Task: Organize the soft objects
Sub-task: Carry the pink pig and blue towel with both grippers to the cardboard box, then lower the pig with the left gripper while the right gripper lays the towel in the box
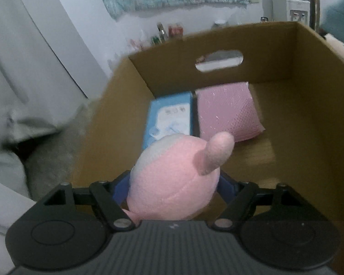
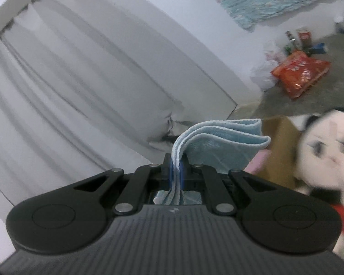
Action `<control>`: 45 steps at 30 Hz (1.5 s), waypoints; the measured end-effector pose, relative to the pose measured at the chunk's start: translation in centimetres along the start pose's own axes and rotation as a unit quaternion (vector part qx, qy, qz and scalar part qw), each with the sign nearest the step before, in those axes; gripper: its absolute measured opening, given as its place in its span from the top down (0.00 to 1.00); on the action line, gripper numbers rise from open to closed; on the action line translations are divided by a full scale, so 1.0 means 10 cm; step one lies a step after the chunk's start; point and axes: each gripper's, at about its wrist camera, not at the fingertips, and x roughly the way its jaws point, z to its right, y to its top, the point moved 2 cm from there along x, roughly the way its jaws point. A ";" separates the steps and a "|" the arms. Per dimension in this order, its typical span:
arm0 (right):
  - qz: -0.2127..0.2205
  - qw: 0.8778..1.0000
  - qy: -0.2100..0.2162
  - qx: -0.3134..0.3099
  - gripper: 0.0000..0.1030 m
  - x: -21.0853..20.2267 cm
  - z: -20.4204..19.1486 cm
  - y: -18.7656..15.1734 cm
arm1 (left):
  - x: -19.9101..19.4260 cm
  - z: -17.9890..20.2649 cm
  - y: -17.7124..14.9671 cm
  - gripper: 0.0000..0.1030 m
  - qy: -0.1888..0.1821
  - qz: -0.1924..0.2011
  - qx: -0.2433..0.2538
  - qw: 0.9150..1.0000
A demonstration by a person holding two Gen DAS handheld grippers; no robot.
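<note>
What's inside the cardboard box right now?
On the floor of the cardboard box, against its far wall, lie a light blue packet and a pink padded pack, side by side. The pink plush toy, clamped in the left gripper, hides the near floor.

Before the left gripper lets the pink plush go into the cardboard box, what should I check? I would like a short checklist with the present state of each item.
1. Left gripper grips the pink plush toy: ok, a blue finger presses on each side.
2. Plush is above the cardboard box opening: ok, the box floor shows beyond it.
3. Free floor for it: ok, bare cardboard lies right of the blue pack and in front of the pink pack.
4. Right gripper keeps the folded blue cloth: ok, shut on its layers.
5. Right gripper is away from the box: cannot tell.
6. Height of plush above the floor: cannot tell.
</note>
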 end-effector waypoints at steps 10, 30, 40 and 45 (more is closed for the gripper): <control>-0.110 0.991 -0.074 -0.026 0.95 1.31 -0.14 0.02 | -0.42 -0.21 -0.11 0.02 -0.083 0.028 -0.026 0.996; -0.265 0.918 -0.280 -0.092 0.95 2.26 -0.09 -0.27 | -0.37 -0.45 -0.42 0.24 -0.148 0.039 -0.102 0.983; -0.407 0.832 -0.314 -0.208 0.95 2.57 -0.40 -0.45 | -0.32 -0.48 -0.40 0.24 -0.148 0.041 -0.109 0.982; -0.470 0.792 -0.308 -0.238 0.94 2.70 -0.50 -0.79 | -0.29 -0.42 -0.34 0.21 -0.134 0.035 -0.084 0.987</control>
